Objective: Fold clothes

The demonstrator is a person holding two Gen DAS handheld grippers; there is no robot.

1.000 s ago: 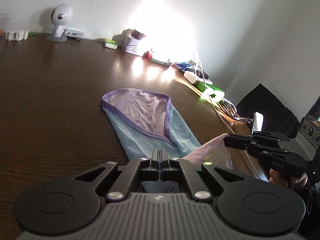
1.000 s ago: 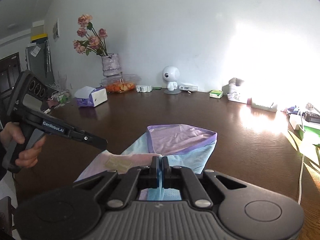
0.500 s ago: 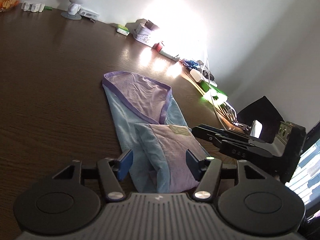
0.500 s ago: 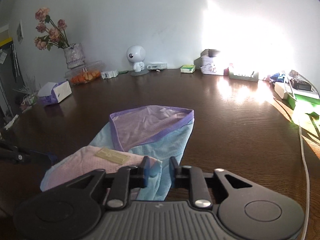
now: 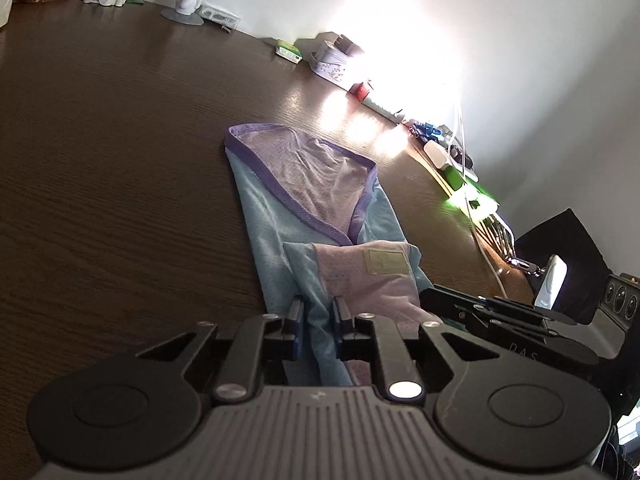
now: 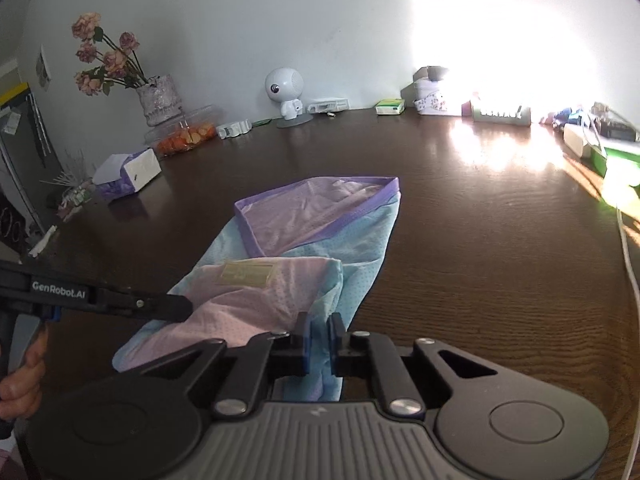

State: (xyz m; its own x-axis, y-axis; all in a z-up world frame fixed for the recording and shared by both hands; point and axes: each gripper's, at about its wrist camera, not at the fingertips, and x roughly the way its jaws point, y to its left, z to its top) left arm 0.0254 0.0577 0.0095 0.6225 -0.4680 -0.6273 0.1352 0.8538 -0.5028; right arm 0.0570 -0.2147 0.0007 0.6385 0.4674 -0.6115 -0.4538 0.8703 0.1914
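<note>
- Clothes are being folded here: one soft garment (image 5: pixel 320 216) is laid on the dark wooden table (image 5: pixel 100 160), and its near end is placed between the fingers of both tools.
- The left gripper (image 5: pixel 318 312) is seen with its jaws a little apart. A blue strip of the cloth is passed through the gap, but the cloth does not look squeezed.
- The right gripper (image 6: pixel 319 330) is held the same way: jaws a little apart, with the blue edge of the cloth between them and not pinched tight.
- The two tools are held just beside each other at the near end, one at each side of the turned-over part. It is judged that this is done so both corners can be gripped or let go together and the fold kept straight.
- The near end is seen turned over onto the rest, with its pink inside (image 6: pixel 248 300) facing up and a pale square label (image 6: pixel 248 273) on it.
- The far end is edged by a purple band (image 5: pixel 272 184), and light purple cloth is seen inside it.
- The rest is light blue mesh with tiny holes. It looks thin and floppy, so it is thought that it will slide out of shape if it is pulled unevenly.
- The garment is kept well apart from the small things by the wall, such as the white toy robot (image 6: pixel 286 92) and the flower vase (image 6: pixel 158 100).
</note>
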